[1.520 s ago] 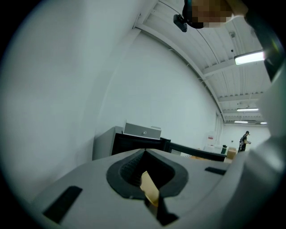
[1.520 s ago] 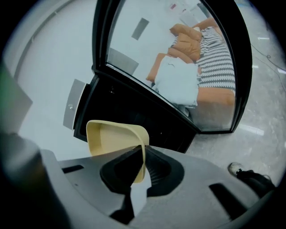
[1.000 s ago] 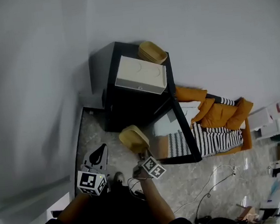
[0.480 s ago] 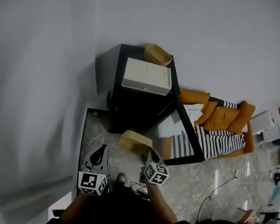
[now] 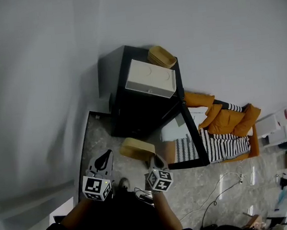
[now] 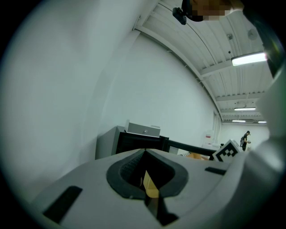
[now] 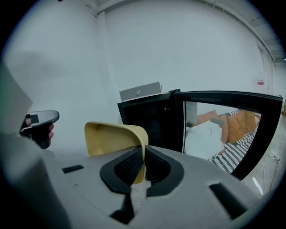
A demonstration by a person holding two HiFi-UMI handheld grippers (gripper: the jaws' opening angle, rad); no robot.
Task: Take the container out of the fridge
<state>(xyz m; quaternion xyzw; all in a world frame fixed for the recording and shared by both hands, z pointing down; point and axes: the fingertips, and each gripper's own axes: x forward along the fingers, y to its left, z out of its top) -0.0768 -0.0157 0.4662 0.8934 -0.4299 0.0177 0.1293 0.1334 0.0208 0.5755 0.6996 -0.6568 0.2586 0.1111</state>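
The yellow container hangs in front of the black fridge, outside it, level with the open glass door. My right gripper is shut on the container's rim. In the right gripper view the rim sits pinched between the dark pads, and the container bulges to the left. My left gripper hovers left of the container, apart from it, its jaws together with nothing held. In the left gripper view the fridge stands ahead.
A white box and a second yellow container sit on top of the fridge. An orange jacket and striped cloth lie beyond the door. Cables trail over the marbled floor. A plain wall rises at the left.
The right gripper has drawn the container a little further from the fridge, towards me. The left gripper has hardly moved.
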